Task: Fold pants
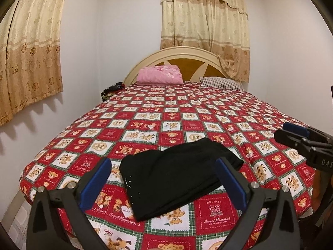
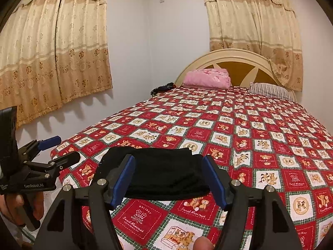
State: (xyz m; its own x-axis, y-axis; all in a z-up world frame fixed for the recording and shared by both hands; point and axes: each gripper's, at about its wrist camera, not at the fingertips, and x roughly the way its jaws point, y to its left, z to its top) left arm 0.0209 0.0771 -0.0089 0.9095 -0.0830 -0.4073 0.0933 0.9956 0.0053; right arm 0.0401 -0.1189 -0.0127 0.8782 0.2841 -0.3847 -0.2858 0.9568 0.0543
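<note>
Folded black pants (image 1: 174,175) on bedspread (image 1: 187,120); both hand-held grippers above, jaws apart

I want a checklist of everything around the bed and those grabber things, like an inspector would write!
Surface: bed with a red teddy-bear quilt, lightly wrinkled.
Job's things: black pants lie folded into a compact bundle near the foot of the bed, nothing gripping them.
Clutter: pink folded blanket and striped pillow by the headboard; dark bundle at the bed's far left edge.
Grippers: left gripper open, held above the pants; right gripper open, also empty.
Cables: nothing seen.
Surroundings: white walls, beige curtains over two windows; a thumb shows at the bottom of the right wrist view.
</note>
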